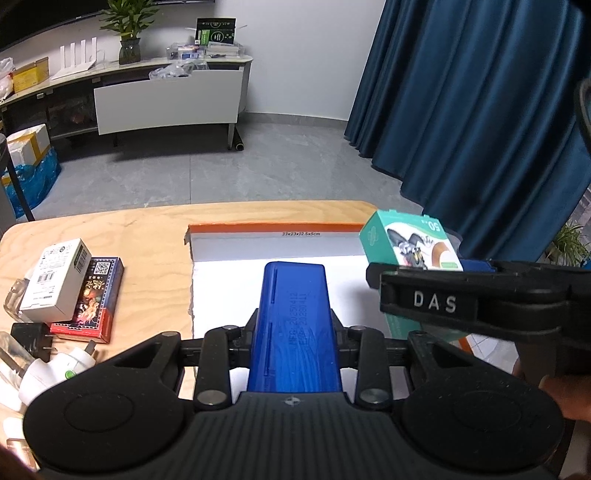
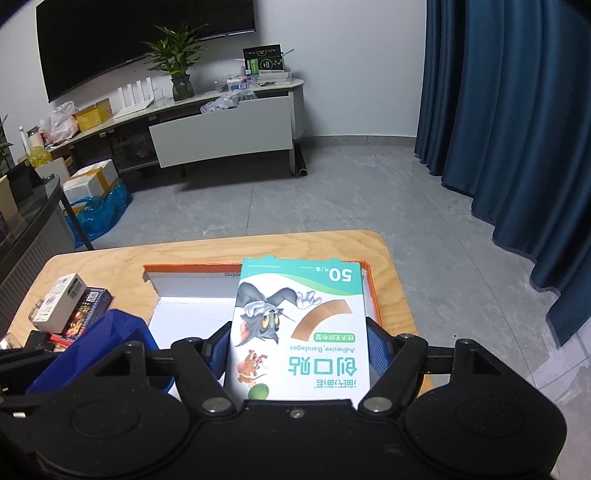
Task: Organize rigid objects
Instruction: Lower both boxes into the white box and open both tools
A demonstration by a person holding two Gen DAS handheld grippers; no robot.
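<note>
Wooden table (image 1: 147, 240), grippers clamping blue box (image 1: 293, 325), bandage box (image 2: 299, 332)

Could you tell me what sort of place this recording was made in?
Probably a home living room: a large wall-mounted TV above a long media console, a potted plant, and floor-length blue curtains.

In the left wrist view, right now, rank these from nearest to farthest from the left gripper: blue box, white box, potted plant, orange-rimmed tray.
1. blue box, clamped in the left gripper jaws.
2. orange-rimmed tray, directly ahead beneath it.
3. white box, left on the table.
4. potted plant, far back-left on the cabinet.
</note>
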